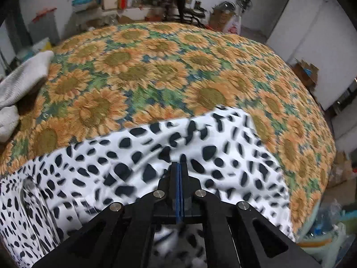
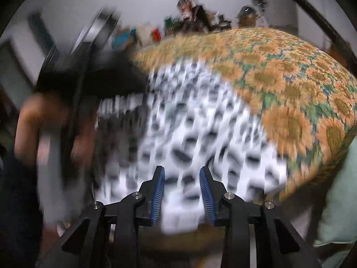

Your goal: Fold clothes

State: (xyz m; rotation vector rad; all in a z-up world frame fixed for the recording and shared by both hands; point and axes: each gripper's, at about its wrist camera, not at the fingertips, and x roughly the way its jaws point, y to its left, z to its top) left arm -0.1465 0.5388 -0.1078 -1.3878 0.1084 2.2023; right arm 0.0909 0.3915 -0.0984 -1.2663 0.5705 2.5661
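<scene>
The left claw is pinching together on the spotted garment, which is lying along the near edge of the sunflower-covered bed; the right claw is hovering apart above it, with open cover beyond.

A sunflower-patterned woven cover in orange, green and blue spreads across the whole worktop. At its left edge lies a rumpled off-white knitted cloth. Beyond the far edge, cluttered shelves of boxes and bottles stand against the pale wall, with a small electric fan to the right. Open brown cardboard boxes sit on the floor on the right side.
</scene>
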